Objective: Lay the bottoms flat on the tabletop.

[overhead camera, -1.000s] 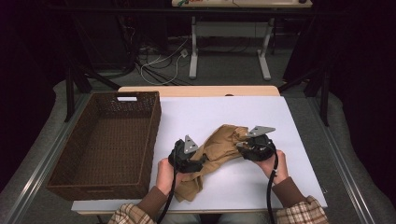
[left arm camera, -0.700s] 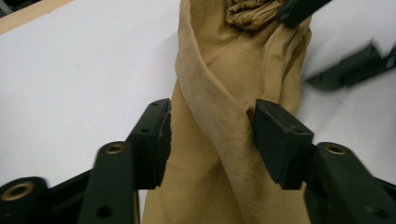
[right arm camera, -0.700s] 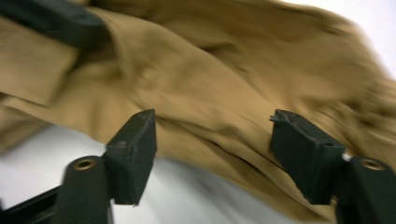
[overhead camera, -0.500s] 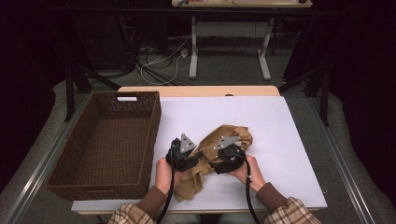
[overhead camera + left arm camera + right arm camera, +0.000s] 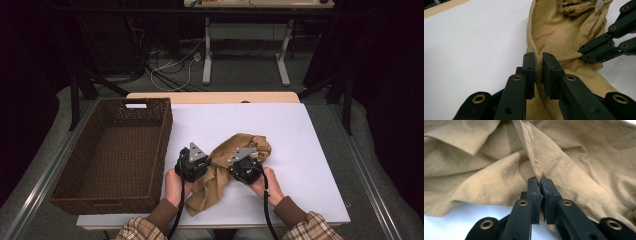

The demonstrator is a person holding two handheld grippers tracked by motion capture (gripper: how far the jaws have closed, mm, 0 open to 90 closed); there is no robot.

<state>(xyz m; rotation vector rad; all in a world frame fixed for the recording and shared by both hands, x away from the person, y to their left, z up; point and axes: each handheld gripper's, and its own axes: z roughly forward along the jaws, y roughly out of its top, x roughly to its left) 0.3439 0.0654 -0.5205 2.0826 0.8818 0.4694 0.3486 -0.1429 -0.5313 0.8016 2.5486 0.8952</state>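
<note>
Tan cloth [image 5: 235,165] lies crumpled on the white table [image 5: 310,150], just right of the wicker basket [image 5: 115,155]. Left gripper [image 5: 538,67] has just been closing and pinches a fold; right gripper [image 5: 540,185], likewise just closed, nips a ridge nearby. Step: grasping. The next move probably calls for lifting both together toward the basket.

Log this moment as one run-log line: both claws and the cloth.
left claw: shut on tan cloth | right claw: shut on tan cloth | cloth: crumpled on white table
</note>
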